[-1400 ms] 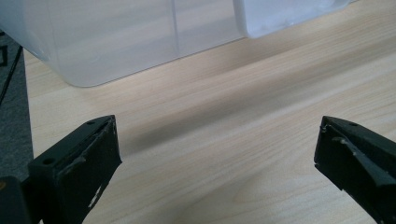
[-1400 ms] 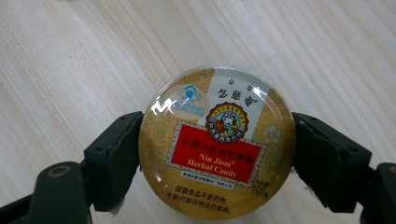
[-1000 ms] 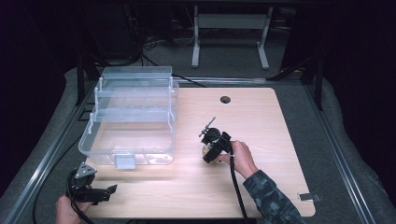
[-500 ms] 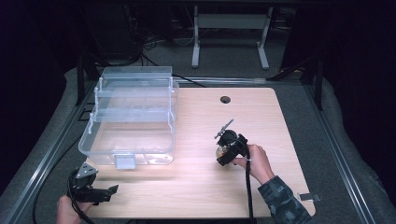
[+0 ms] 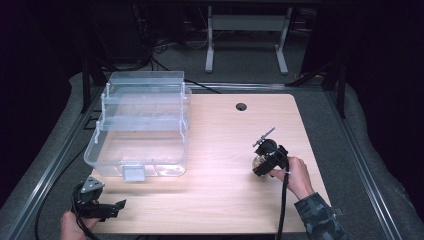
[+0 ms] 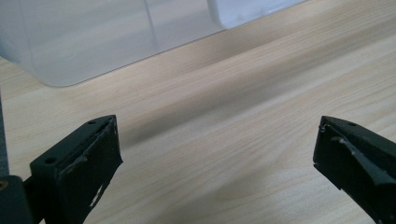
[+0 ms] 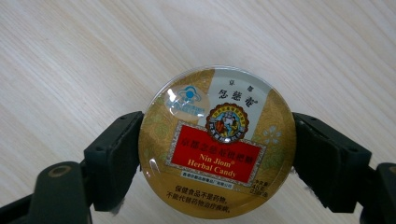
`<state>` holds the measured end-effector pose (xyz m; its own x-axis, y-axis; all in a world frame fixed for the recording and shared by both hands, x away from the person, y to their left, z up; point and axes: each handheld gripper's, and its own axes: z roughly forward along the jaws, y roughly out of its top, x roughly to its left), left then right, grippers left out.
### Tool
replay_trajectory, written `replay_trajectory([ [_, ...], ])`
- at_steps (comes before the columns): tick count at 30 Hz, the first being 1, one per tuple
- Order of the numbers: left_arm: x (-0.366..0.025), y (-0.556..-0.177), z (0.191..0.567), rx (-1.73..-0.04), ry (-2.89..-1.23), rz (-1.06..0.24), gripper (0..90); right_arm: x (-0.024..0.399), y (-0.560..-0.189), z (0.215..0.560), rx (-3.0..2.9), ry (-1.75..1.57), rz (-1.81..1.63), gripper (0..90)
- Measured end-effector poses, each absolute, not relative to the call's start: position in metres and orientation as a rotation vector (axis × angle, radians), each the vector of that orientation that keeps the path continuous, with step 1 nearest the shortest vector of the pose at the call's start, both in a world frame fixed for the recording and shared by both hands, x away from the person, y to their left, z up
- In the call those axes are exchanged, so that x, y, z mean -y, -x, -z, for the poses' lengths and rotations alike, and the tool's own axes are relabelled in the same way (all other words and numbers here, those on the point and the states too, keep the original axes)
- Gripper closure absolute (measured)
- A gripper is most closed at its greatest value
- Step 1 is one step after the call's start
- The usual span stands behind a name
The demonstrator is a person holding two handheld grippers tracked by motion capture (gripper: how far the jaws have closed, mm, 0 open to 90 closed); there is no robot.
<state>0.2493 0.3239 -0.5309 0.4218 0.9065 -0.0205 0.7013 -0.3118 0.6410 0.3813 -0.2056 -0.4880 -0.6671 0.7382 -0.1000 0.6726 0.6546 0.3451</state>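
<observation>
Candy tin (image 7: pixel 217 142), round and gold with a red label reading Nin Jiom Herbal Candy, sits clamped between the two black jaws of the right claw (image 7: pixel 217 154), lid facing the camera in the right gripper view, with bare pale wood behind it. In the high view the right claw (image 5: pixel 267 159) is at the right middle of the frame, over the bench (image 5: pixel 220 200), held by a hand whose camouflage sleeve comes in from the lower right; the tin (image 5: pixel 259 161) shows there as a small gold glint under the black body, and whether it is lifted clear of the wood or just skimming it cannot be told. The clear plastic organiser (image 5: pixel 142 125), a stepped three-tier bin with a small front tab, stands at the upper left of the bench, well apart from the tin. The left claw (image 5: pixel 107 207) rests at the lower left corner of the frame, and in the left gripper view its jaws stand wide with nothing between them, the lower wall of the organiser (image 6: pixel 93 42) just ahead across a strip of wood. As for progress, the pickup looks done: the grip is square across the tin's rim and appears secure. What seems left is the carry and the set-down, and nothing in the frames settles where that is. No tin can be made out inside the organiser's trays from here.
</observation>
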Motion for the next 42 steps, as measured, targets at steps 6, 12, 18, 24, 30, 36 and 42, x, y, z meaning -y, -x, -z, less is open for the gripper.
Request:
replay_trajectory([
  [6, -0.325, -0.249, 0.530, -1.353, -2.099, -0.469, 1.4, 0.228, -0.381, 0.488, -2.604, -1.211, -0.374, 20.3],
  [12, -0.327, -0.248, 0.531, -1.363, -2.085, -0.472, 1.8, 0.255, -0.384, 0.494, -2.588, -1.297, -0.372, 20.3],
  [18, -0.328, -0.248, 0.532, -1.366, -2.094, -0.467, 1.5, 0.289, -0.389, 0.503, -2.543, -1.425, -0.330, 20.3],
  [24, -0.326, -0.250, 0.532, -1.362, -2.097, -0.467, 1.5, 0.316, -0.393, 0.511, -2.516, -1.523, -0.273, 20.3],
  [30, -0.326, -0.251, 0.530, -1.362, -2.093, -0.483, 1.4, 0.328, -0.395, 0.524, -2.528, -1.579, -0.231, 20.2],
  [36, -0.327, -0.250, 0.528, -1.366, -2.086, -0.486, 1.4, 0.330, -0.395, 0.525, -2.506, -1.597, -0.186, 19.9],
  [42, -0.334, -0.248, 0.522, -1.366, -2.070, -0.490, 1.3, 0.335, -0.391, 0.518, -2.476, -1.628, -0.252, 2.6],
])
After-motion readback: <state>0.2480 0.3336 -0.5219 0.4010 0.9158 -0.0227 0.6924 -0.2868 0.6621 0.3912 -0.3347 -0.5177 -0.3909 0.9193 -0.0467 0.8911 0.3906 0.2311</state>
